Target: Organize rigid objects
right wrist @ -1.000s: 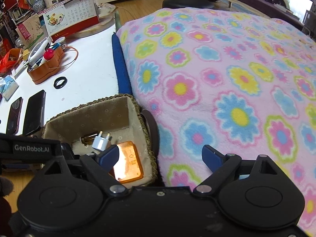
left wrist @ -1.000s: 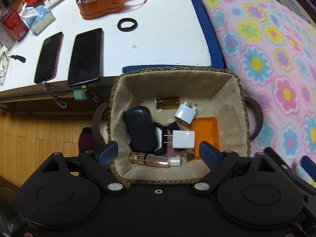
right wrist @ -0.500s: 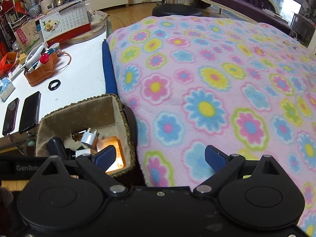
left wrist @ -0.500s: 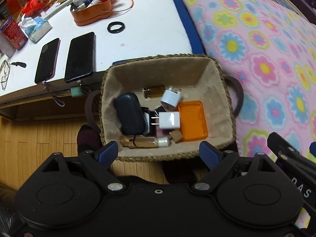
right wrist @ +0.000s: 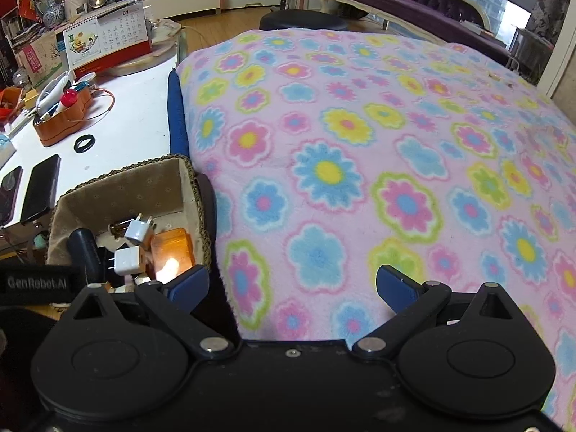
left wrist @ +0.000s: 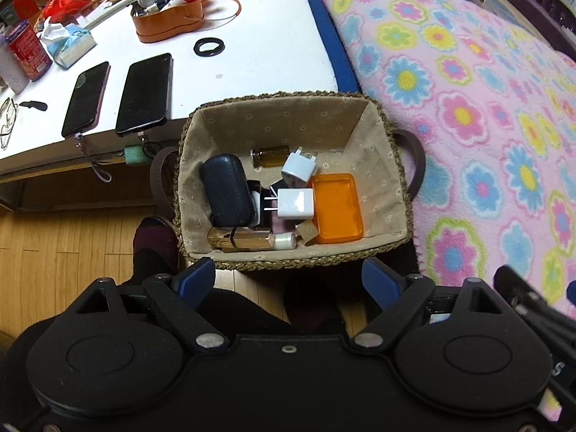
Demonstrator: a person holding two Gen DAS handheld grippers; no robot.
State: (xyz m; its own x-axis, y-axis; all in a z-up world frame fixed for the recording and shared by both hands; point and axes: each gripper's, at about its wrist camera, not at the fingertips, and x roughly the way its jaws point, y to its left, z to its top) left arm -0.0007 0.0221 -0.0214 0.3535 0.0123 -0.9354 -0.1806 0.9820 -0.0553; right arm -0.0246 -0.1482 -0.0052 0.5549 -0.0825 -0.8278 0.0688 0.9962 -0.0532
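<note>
The woven basket [left wrist: 291, 262] with its cloth lining sits between the white counter [left wrist: 252, 61] and the bed with the flowered blanket [left wrist: 486, 108], and holds the rigid objects. A dark blue case [left wrist: 226, 190] lies at its left side, an orange tray [left wrist: 336, 208] at its right. Between them lie two white plug adapters: one [left wrist: 297, 203] flat with its prongs toward the case, the other [left wrist: 298, 171] tilted above it. A small amber bottle [left wrist: 270, 154] lies toward the far wall, and a gold tube [left wrist: 244, 239] with a white cap lies along the near wall.

Compared with a second ago, the basket appears smaller and farther up in the left wrist view, with its whole near rim now clear of the left tongs [left wrist: 288, 280]; the contents lie as they did. The left tongs stand apart with nothing between them, above a dark slipper [left wrist: 154, 248] and wooden floor. In the right wrist view the basket has shifted to the lower left and more blanket fills the frame. The right tongs [right wrist: 291, 284] have just been opening wider and are empty, over the blanket's edge.

On the counter lie two black phones [left wrist: 144, 93], a black ring [left wrist: 209, 46] and an orange holder [left wrist: 169, 23].
</note>
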